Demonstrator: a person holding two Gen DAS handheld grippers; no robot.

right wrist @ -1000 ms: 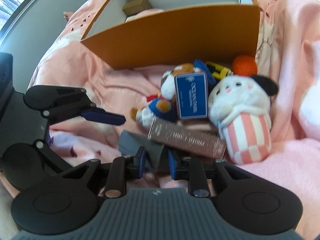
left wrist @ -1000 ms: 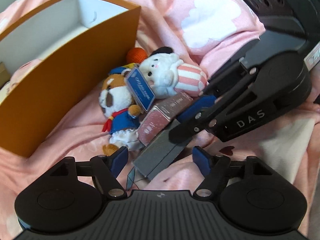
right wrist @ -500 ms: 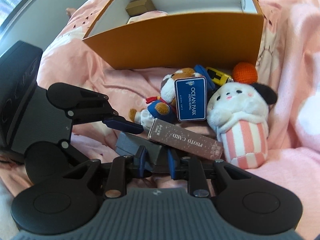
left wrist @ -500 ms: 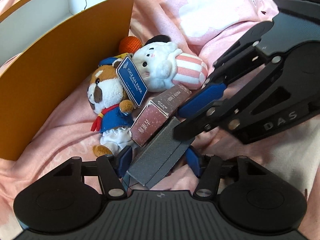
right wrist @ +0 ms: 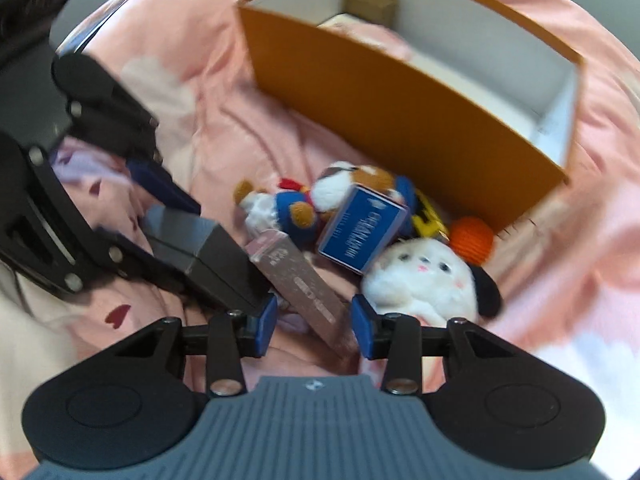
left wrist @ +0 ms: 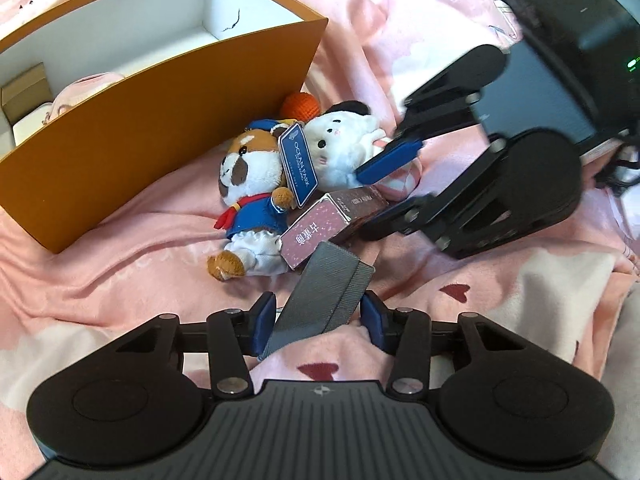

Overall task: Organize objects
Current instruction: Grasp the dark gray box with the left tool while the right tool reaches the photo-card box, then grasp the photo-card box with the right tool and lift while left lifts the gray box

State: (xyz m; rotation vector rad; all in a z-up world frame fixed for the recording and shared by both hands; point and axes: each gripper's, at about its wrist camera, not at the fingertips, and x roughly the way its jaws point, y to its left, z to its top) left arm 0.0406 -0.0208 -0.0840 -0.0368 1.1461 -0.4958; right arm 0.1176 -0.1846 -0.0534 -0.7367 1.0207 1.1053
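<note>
A grey case lies tilted on the pink blanket, leaning on a pink card box. My left gripper straddles the case's near end. Its jaws are closing, and a sliver of gap still shows at the right pad. In the right wrist view the grey case sits by the left pad of my right gripper. Those jaws are opening, with the end of the pink box lying loose between them. An orange storage box stands behind the pile.
A plush dog with a blue tag, a white plush and an orange ball crowd against the box wall. Inside the box sit a small brown carton and a pink item. The blanket is rumpled all around.
My left jaws have narrowed around the grey case. My right gripper has let go of the case's other end, rolled, and now spreads over the pink box.
</note>
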